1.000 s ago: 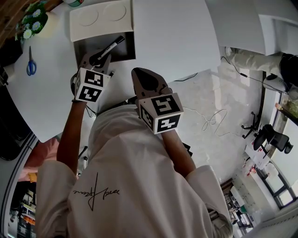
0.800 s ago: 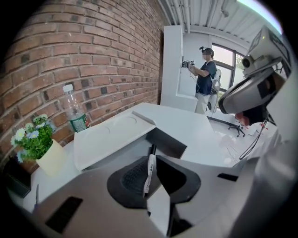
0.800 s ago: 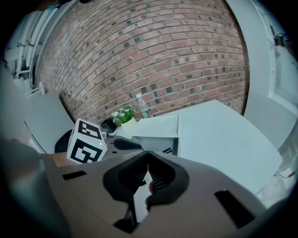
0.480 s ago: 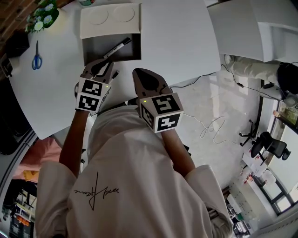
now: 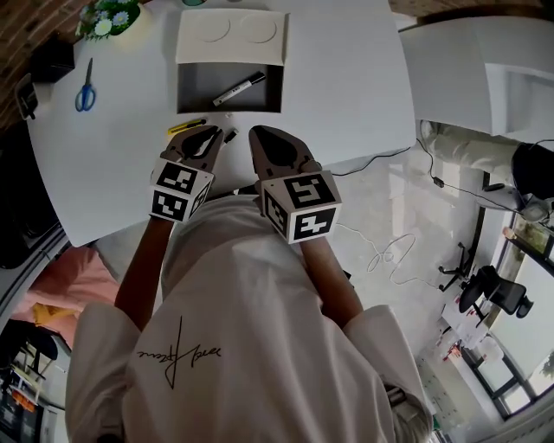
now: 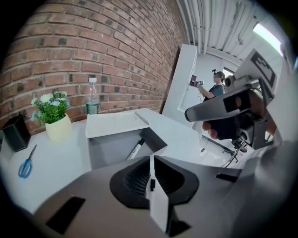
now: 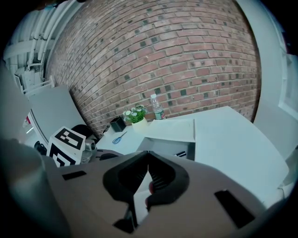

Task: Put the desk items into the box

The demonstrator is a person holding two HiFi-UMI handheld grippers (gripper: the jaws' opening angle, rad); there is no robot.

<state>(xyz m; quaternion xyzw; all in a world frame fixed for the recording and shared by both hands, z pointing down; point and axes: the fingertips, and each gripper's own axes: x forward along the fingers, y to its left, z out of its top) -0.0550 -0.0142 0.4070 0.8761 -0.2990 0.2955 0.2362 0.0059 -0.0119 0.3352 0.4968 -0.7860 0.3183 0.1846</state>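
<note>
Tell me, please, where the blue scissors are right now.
In the head view, the blue scissors lie on the white table at upper left, between the black holder and the open box, just below the flower pot.

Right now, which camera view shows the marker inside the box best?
The head view: the marker lies whole in the box. The left gripper view cuts off its lower end; the right gripper view shows only a tip.
</note>
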